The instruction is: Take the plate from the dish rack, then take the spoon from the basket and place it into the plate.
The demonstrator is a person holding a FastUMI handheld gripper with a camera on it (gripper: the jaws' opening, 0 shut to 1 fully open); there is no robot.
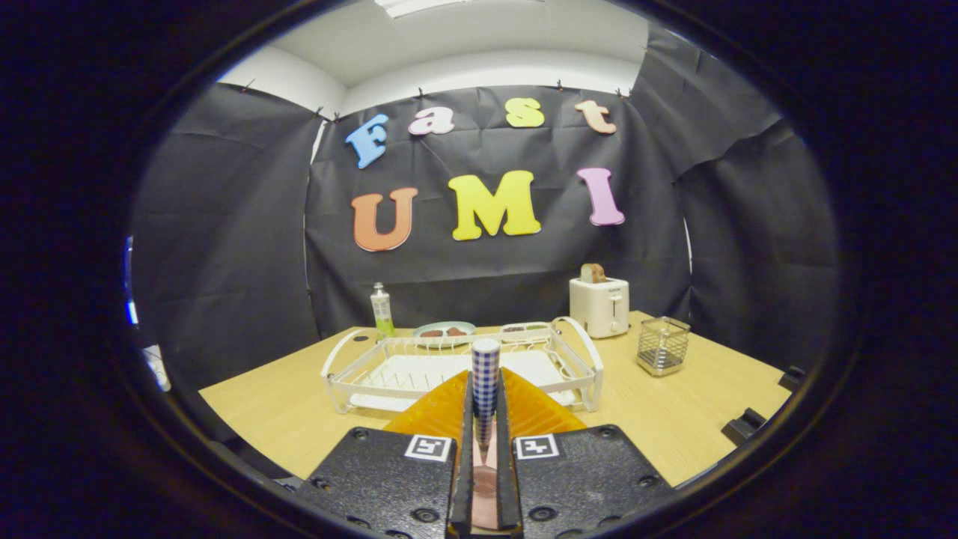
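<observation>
My gripper [485, 397] is shut on the spoon [486, 367], whose blue-and-white checked handle sticks out forward between the fingers. A pinkish part of the spoon runs back between the fingers. An orange ribbed plate [533, 410] lies on the wooden table [673, 419] just under and ahead of the fingers, partly hidden by them. Right behind the plate stands the white wire dish rack [584, 359]. The metal mesh basket [663, 345] stands to the right of the rack.
A white toaster [599, 307] with a slice of bread in it stands behind the rack on the right. A small bottle [382, 311] and a pale plate with food [444, 329] are behind the rack on the left. Black cloth walls close in the table.
</observation>
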